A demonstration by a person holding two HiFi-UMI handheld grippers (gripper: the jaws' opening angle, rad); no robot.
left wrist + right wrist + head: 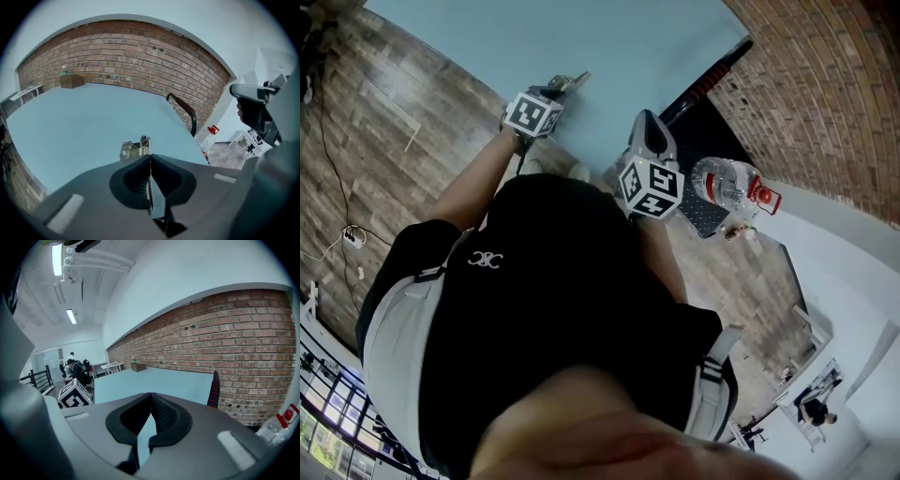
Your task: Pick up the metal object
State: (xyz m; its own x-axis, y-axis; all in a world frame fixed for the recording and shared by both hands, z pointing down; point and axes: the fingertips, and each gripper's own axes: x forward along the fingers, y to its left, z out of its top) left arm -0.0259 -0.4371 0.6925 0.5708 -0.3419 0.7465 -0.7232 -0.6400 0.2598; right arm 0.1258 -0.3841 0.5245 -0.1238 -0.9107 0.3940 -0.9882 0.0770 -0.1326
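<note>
At lower centre of their own view the left tongs [150, 159] clamp the thin plate of the small shiny spring-hinged metal object [133, 150] at the pale blue surface [70, 122], which I'd judge light, stiff and slippery, that flat plate being the surest hold, while the right tongs [150, 397] sit closed and empty.

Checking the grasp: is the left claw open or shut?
Shut on the metal object: the left claw pinches its thin edge.

Hand-held grippers, two: left gripper [149, 157] and right gripper [150, 397]. Other items, one of each:
- metal object [136, 149]
- light-blue table [84, 117]
- clear plastic bottle [727, 183] with a red cap
- brown box [71, 80] at the table's far end
- red-gripped handle [187, 110] by the table's edge
</note>
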